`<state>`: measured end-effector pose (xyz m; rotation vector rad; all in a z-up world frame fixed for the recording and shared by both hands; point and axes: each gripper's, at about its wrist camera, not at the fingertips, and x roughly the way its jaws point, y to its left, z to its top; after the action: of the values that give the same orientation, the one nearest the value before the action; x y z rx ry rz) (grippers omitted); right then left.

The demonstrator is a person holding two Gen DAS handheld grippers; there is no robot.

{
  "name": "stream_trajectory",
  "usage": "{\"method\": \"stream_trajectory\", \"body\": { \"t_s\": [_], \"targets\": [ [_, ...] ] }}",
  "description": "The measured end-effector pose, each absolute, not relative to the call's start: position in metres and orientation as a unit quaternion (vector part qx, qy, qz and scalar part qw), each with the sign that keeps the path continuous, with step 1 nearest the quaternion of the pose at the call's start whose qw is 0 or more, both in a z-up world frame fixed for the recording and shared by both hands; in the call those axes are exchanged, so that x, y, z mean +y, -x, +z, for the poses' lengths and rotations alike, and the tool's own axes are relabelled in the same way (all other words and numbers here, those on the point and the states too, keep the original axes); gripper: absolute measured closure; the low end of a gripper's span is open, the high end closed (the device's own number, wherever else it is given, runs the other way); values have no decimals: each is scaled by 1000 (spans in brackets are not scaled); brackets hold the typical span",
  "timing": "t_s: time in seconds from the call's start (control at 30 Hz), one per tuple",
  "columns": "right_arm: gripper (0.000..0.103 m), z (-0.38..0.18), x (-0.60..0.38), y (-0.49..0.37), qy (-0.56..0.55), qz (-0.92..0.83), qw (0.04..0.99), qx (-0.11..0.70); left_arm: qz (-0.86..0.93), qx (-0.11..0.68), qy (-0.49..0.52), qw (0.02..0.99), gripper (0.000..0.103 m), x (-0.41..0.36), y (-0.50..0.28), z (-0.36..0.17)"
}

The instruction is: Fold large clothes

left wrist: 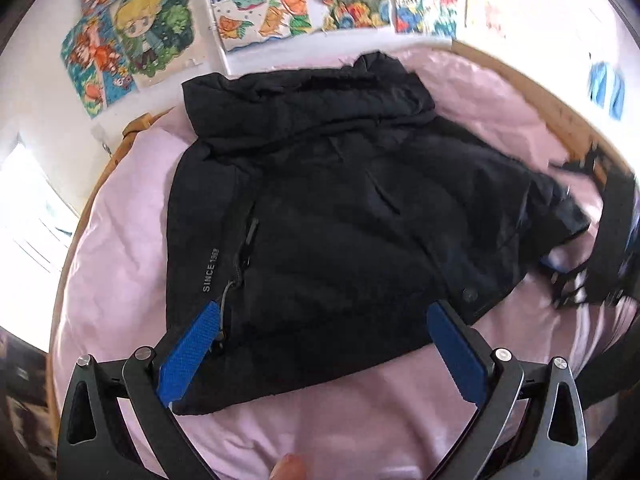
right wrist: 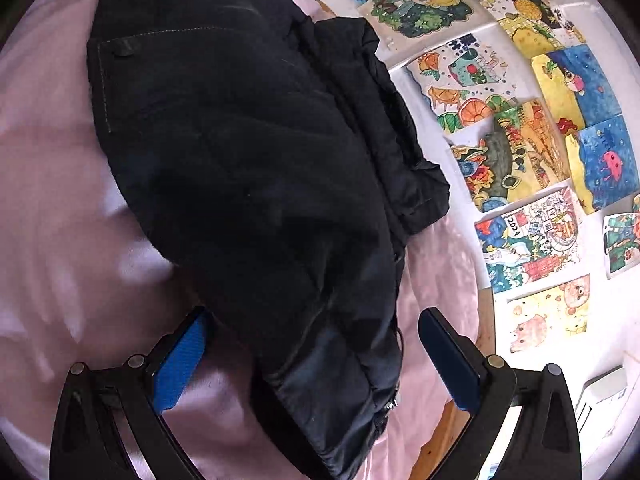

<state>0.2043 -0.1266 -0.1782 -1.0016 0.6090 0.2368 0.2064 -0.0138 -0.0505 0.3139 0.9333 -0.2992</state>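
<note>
Black jacket [left wrist: 320, 220] on pink bed [left wrist: 120, 240], left gripper [left wrist: 320, 336] and right gripper [right wrist: 312, 344] both spread apart, empty: the puffy sleeve may slip from a shallow pinch.

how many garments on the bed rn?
1. A single black padded jacket lies on the pink bedsheet, hood toward the wall drawings. One sleeve end sits between the right gripper's open jaws. Anything underneath would be hidden.

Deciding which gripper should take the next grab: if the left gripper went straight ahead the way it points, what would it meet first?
Most likely the black jacket: the open left gripper points at its near hem on the pink bedsheet. Depth is unclear, so height above the fabric can't be judged.
</note>
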Motion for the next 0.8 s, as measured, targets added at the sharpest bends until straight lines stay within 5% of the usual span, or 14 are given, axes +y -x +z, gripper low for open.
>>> {"method": "stream_trajectory", "body": {
  "t_s": [0.17, 0.3, 0.47, 0.53, 0.8],
  "targets": [
    [1, -165, -126, -216, 446, 111, 839, 292, -194, 461, -180, 847, 1, -18, -200, -70],
    [30, -145, -130, -230, 390, 130, 854, 318, -200, 430, -265, 840, 1, -30, -191, -88],
    [35, -135, -132, -241, 357, 154, 855, 345, -181, 430, -358, 809, 1, -31, -196, -126],
    [48, -129, -135, -249, 318, 168, 857, 371, -179, 435, -359, 807, 1, -28, -200, -131],
    [50, -85, -161, -296, 121, 204, 866, 441, -134, 452, -286, 834, 1, 0, -234, -113]
  ]
}}
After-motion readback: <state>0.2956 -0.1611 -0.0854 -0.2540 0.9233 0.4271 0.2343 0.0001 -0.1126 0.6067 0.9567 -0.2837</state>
